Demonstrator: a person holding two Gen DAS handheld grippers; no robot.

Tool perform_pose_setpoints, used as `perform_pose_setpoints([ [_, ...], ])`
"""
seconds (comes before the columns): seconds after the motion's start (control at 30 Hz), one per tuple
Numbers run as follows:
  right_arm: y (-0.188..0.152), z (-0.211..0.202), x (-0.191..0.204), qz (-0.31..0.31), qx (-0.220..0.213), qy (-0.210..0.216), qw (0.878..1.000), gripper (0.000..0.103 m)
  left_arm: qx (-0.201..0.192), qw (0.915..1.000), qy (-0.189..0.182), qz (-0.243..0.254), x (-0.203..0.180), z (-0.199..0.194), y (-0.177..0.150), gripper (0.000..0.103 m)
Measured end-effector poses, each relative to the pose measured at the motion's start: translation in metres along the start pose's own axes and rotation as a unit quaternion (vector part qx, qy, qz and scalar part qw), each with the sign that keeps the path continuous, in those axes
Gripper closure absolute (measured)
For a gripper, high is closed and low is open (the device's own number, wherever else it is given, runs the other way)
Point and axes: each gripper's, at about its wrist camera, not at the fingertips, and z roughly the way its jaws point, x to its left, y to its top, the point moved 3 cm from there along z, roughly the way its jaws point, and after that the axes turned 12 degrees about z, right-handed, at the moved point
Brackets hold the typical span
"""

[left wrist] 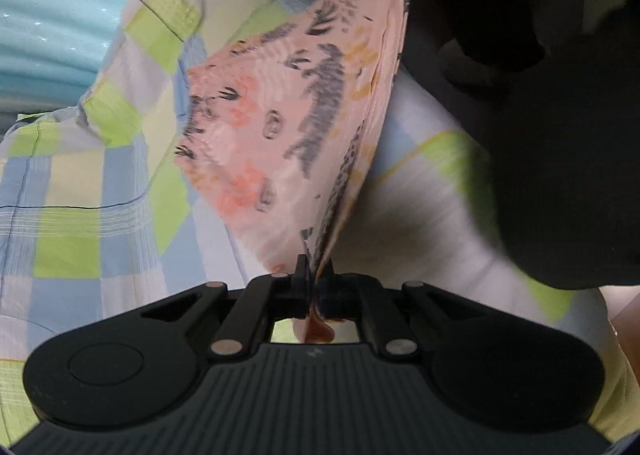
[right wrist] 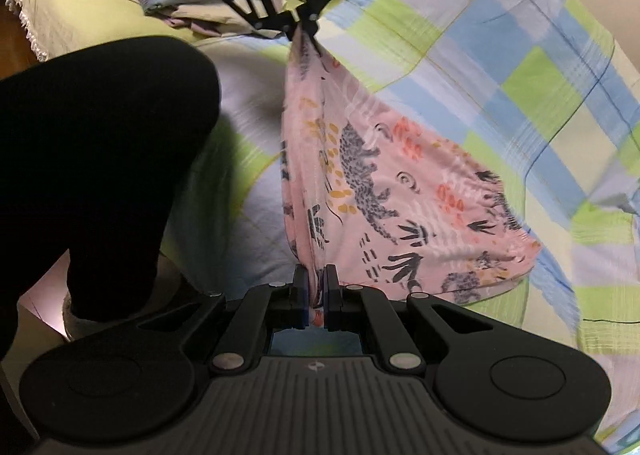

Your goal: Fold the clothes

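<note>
While stretched limp above the checked bed cover (right wrist: 500, 67) between both clamped grippers, left gripper (right wrist: 306, 29) at twelve o'clock, right gripper (right wrist: 316, 291) at six, pink printed garment (right wrist: 380, 191): light, soft, best pinched at corners.

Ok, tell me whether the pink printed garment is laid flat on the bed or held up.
Held up: the pink garment hangs stretched between the right gripper and left gripper, both clamped on its edge, above the checked bedspread.

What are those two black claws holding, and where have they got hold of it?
Both hold one pink printed garment. The right gripper and the left gripper each pinch an opposite end of its bunched edge, so it hangs between them.
</note>
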Motion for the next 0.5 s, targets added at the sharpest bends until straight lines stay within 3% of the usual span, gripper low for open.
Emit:
perform_pose_setpoints([
  [0.07,0.011,-0.005,-0.024,0.021,-0.010,-0.014,1.000,0.099,-0.003,0.9998,0.019,-0.009,0.029,0.006,0.003,0.100],
  [0.23,0.034,-0.003,-0.120,0.090,-0.017,-0.068,0.993,0.099,0.002,0.9990,0.025,-0.037,0.116,0.057,0.011,0.100],
  [0.33,0.036,0.020,-0.181,0.154,0.002,-0.062,0.986,0.099,0.007,0.9978,0.006,-0.066,0.157,0.108,0.015,0.100],
  [0.5,0.024,0.078,-0.246,0.225,0.030,-0.043,0.973,0.099,0.027,0.9948,-0.026,-0.095,0.180,0.191,0.010,0.097],
])
